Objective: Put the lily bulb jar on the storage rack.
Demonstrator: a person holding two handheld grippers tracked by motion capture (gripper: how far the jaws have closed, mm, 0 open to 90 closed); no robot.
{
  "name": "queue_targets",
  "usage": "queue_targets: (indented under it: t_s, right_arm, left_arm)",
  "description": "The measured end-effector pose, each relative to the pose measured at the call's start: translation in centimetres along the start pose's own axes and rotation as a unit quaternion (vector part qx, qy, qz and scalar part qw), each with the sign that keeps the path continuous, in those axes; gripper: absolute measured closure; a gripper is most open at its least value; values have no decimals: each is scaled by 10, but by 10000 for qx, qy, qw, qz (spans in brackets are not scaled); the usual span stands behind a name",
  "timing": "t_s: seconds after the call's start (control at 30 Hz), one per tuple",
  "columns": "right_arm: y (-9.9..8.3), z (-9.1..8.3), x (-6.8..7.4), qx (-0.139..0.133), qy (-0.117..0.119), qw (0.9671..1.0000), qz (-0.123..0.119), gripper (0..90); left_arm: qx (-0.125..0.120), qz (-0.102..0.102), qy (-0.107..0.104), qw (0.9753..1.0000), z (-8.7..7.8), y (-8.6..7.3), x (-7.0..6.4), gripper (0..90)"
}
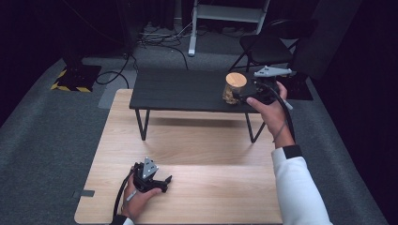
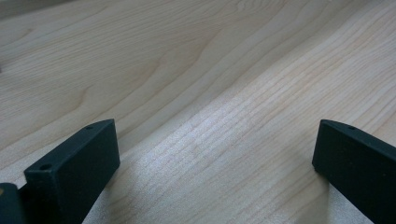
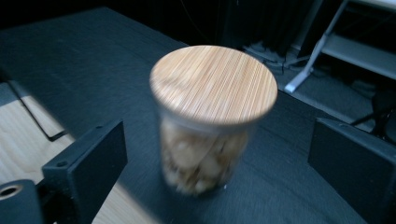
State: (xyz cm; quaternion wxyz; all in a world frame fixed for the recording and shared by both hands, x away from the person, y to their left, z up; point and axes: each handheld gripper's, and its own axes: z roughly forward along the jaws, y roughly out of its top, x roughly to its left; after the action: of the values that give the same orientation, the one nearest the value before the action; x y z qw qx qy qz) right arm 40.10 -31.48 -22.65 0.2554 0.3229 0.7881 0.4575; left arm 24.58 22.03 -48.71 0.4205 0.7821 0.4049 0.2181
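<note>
Looking along the right claw [image 3: 217, 172], we find its two matte black jaws spread wide, released, with a jar [image 3: 212, 119] standing between them and touching neither. The jar is a clear glass cylinder, blurred in the right gripper view, filled with pale, lumpy, rounded pieces we cannot identify. A round lid [image 3: 214, 84] of light wood with fine straight grain caps it. The jar stands upright on a low dark surface [image 3: 70, 60] with a dull, faintly grained top.

From the high view, the right claw [image 1: 244, 95] sits just beside the jar [image 1: 233, 87] near the right end of that dark surface [image 1: 178, 89], which rests on thin black angled legs. The right hand [image 1: 270, 108] grips the tool, a grey three-cornered plate on top, a black cable trailing over a white sleeve [image 1: 295, 187].

The left claw [image 2: 215, 163] is also released, its blocky black jaws far apart over bare wood. In the high view the left claw [image 1: 162, 183] lies low on the light surface [image 1: 211, 187], held by the left hand [image 1: 138, 199]. This surface [image 2: 210, 70] is pale wood with long flowing grain lines. Grey carpet [image 1: 47, 140] surrounds it, and a black chair [image 1: 267, 44] stands beyond.
</note>
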Motion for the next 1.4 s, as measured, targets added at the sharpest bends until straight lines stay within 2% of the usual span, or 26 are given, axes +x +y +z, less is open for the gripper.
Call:
queue_targets:
  t_s: [0.1, 0.2, 0.27, 0.33, 0.47, 0.63, 0.87, 0.97, 1.07, 1.13, 1.3, 1.4]
  right_arm:
    - [-16, -18, 7, -129, 36, 9998, -179, 44]
    - [-43, -34, 14, -419, 87, 9988, -253, 41]
    - [-58, -42, 21, -482, 57, 9982, -365, 41]
    - [-71, -49, 25, -483, 99, 9980, -398, 41]
    - [-99, -58, 41, -474, 19, 9975, -533, 41]
    - [-131, -61, 61, -390, -146, 9970, -657, 40]
    - [-181, -64, 77, -478, -146, 9974, -510, 40]
    - [-197, -64, 82, -390, -145, 9972, -630, 40]
    - [-218, -66, 82, -421, -158, 9981, -410, 40]
    - [-228, -65, 80, -335, -137, 9990, -275, 40]
    - [-249, -64, 82, -109, -96, 9999, -79, 40]
    - [-259, -64, 85, -7, -99, 9999, -54, 40]
  left_arm:
    - [0, -2, -1, 10000, 0, 0, 0, 6]
    - [0, 0, -1, 10000, 0, 0, 0, 6]
    - [1, 1, -1, 10000, 0, 0, 0, 6]
    - [2, 1, -1, 10000, 0, 0, 0, 6]
    - [1, -1, -1, 10000, 0, 0, 0, 6]
    - [0, -1, 0, 10000, 0, 0, 0, 6]
    - [0, 0, 0, 10000, 0, 0, 0, 6]
    - [0, -2, 0, 10000, 0, 0, 0, 6]
    - [-1, -1, 1, 10000, 0, 0, 0, 6]
    - [0, -2, 0, 10000, 0, 0, 0, 6]
    - [-1, -2, 0, 10000, 0, 0, 0, 6]
    - [0, -1, 0, 10000, 0, 0, 0, 6]
